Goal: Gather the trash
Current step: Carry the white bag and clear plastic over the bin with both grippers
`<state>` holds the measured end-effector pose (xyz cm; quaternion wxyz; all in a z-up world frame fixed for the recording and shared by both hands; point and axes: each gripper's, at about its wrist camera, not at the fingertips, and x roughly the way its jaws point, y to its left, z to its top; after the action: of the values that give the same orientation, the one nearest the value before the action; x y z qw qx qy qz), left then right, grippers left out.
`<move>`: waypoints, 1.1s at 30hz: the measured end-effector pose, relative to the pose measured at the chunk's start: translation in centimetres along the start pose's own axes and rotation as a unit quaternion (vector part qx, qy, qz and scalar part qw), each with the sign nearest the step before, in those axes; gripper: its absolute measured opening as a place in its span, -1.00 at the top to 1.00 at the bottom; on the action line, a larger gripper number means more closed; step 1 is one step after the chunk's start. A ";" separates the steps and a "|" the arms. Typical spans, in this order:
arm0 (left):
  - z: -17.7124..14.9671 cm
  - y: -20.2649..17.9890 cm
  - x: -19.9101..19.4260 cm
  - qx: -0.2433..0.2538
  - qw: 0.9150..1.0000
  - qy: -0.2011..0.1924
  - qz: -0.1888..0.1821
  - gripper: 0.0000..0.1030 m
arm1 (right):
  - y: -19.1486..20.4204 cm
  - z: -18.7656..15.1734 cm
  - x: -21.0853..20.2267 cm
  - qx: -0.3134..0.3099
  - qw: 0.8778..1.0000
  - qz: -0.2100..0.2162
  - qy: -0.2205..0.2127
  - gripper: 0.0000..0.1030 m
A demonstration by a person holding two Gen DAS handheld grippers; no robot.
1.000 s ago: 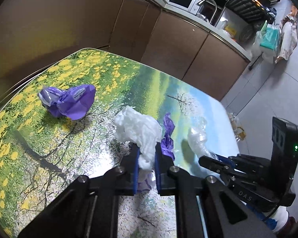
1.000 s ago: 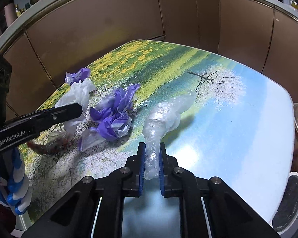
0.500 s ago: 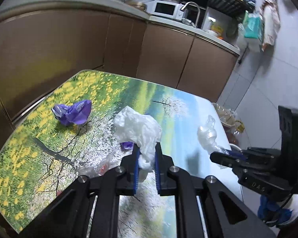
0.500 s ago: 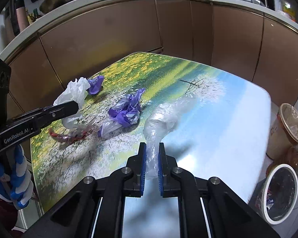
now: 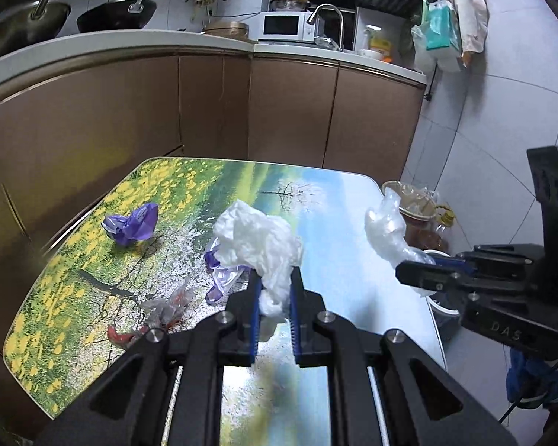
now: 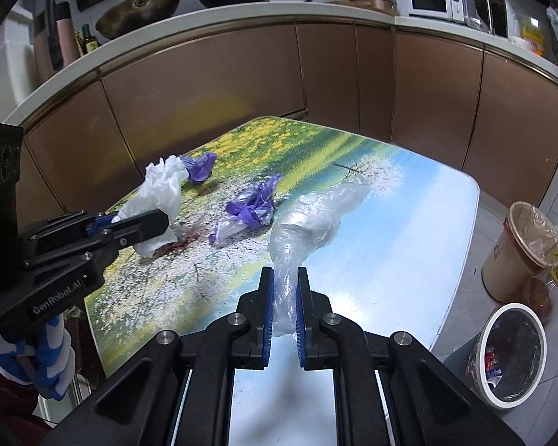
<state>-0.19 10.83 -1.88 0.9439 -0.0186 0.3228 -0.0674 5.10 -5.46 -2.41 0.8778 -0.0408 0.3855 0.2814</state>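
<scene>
Both grippers have risen off the table point(image 6: 446, 223): left gripper point(image 5: 273, 297) pinches the white bag point(image 5: 258, 238), right gripper point(image 6: 282, 297) the clear bag point(image 6: 316, 215), clamped for carrying; white bin point(image 6: 511, 356) waits down-right; purple scraps point(image 6: 247, 208) lie ahead

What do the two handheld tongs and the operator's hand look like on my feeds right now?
Both are matte black angular tongs with blue ribbed pads and silver pivot screws. The left tongs show white "GenRobot.AI" lettering in the right wrist view, beside a hand in a blue-and-white striped glove. The right tongs show "DAS" lettering in the left wrist view.
</scene>
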 end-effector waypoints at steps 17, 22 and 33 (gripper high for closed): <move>2.0 -9.0 1.0 0.091 0.996 0.006 -0.001 0.77 | -6.9 -2.5 -6.4 0.047 0.997 -0.015 -0.062 0.80; 2.7 -13.3 2.8 0.130 0.991 0.013 -0.024 0.77 | -11.1 -4.4 -8.0 0.084 0.993 -0.043 -0.074 0.80; 4.5 -23.2 9.3 0.195 0.975 0.049 -0.100 0.77 | -20.0 -7.8 -10.2 0.168 0.976 -0.111 -0.080 0.80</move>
<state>7.14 -13.48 -2.08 0.9009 0.1371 0.3459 -0.2235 4.95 -29.25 -3.67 0.9260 0.0877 0.3485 0.1160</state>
